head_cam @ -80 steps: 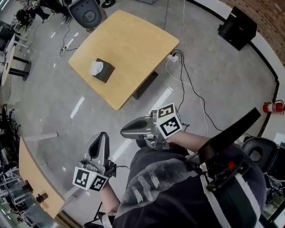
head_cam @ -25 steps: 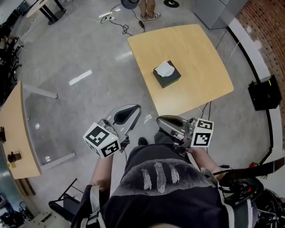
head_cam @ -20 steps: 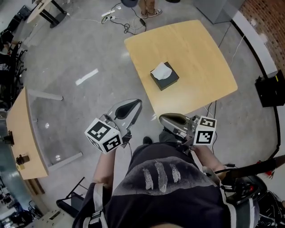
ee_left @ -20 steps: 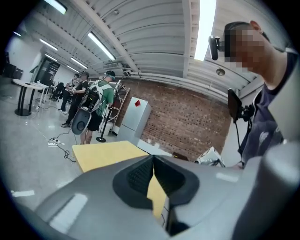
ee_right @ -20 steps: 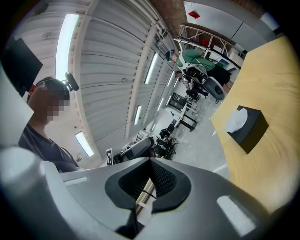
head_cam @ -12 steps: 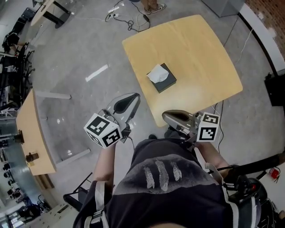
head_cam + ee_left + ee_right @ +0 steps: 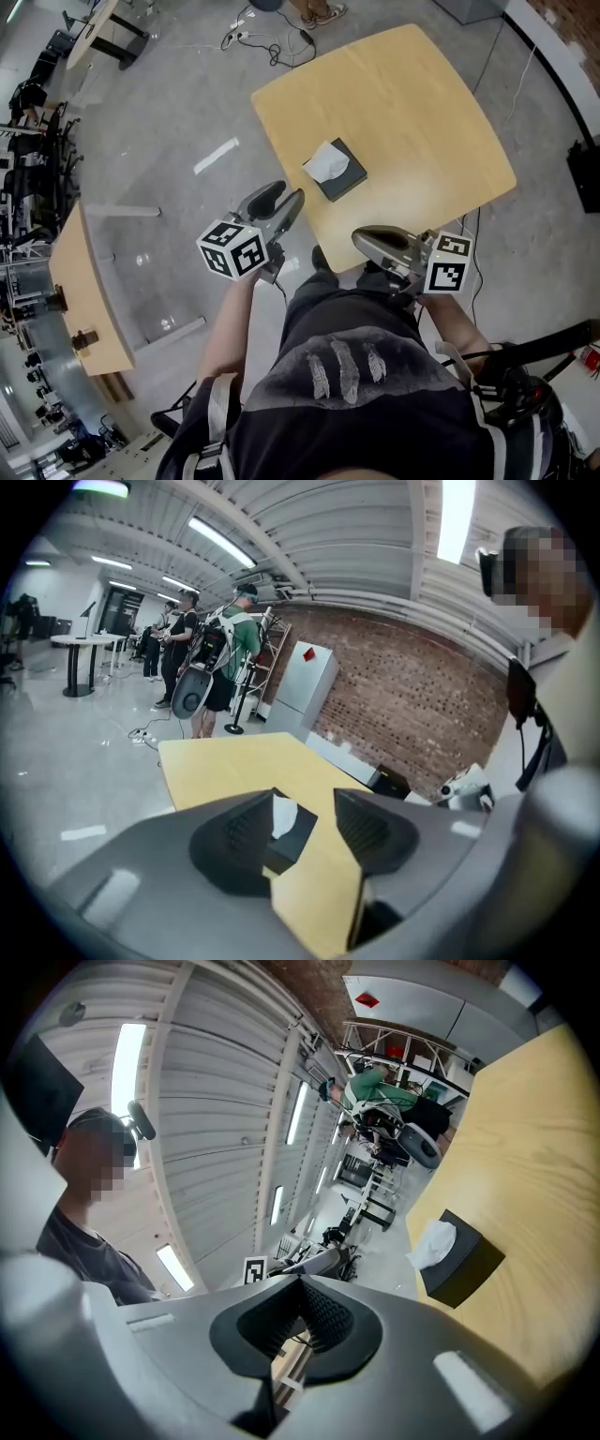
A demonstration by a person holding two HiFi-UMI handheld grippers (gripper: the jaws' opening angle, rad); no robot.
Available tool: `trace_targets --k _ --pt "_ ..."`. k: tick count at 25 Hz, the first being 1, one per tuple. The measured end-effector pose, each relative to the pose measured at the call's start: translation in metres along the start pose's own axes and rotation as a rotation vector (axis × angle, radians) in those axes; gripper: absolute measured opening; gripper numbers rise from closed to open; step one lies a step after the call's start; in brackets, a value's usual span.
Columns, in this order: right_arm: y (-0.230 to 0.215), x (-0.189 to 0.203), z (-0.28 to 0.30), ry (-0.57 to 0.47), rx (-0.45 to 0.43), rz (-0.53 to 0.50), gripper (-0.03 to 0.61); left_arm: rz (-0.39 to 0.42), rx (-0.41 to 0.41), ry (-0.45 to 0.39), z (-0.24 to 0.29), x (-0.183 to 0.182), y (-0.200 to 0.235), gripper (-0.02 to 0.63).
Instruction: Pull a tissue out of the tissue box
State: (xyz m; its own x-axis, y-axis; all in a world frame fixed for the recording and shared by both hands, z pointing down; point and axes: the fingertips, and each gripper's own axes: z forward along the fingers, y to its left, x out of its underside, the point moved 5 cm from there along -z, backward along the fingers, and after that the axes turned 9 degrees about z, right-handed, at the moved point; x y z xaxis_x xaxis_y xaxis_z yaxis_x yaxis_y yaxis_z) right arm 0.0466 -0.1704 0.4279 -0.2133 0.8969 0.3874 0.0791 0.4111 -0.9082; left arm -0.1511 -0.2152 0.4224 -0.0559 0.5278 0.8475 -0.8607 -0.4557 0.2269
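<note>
Head view: tissue box (image 7: 336, 171), white tissue (image 7: 325, 161) sticking up, near the surface's (image 7: 422, 122) edge facing the left gripper (image 7: 285, 194); untouched.
Left gripper view: jaws opening, nothing between them.
Right gripper view: right gripper (image 7: 302, 1288) closed, empty.

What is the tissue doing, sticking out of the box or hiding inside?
Sticking out. The white tissue pokes up from the top of the dark tissue box, which sits upright on the table.
</note>
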Motion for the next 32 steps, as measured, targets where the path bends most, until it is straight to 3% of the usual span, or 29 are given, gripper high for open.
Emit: trace_targets --k 4,12,19,23,32 --pt "-0.005 0.009 0.000 -0.021 0.040 0.010 -0.002 -0.035 -0.008 0.091 0.030 0.024 0.022 0.307" --pt "-0.010 0.029 0.030 -0.060 0.126 0.030 -0.002 -0.142 0.034 0.145 0.086 0.050 0.062 0.326" --pt "-0.002 0.046 0.053 -0.046 0.185 0.048 -0.002 -0.227 0.098 0.170 0.098 0.064 0.073 0.324" --pt "-0.001 0.037 0.055 -0.068 0.204 0.036 -0.002 -0.304 0.135 0.172 0.101 0.071 0.073 0.269" --pt "-0.004 0.032 0.055 -0.081 0.224 0.028 -0.002 -0.314 0.087 0.208 0.102 0.075 0.084 0.106"
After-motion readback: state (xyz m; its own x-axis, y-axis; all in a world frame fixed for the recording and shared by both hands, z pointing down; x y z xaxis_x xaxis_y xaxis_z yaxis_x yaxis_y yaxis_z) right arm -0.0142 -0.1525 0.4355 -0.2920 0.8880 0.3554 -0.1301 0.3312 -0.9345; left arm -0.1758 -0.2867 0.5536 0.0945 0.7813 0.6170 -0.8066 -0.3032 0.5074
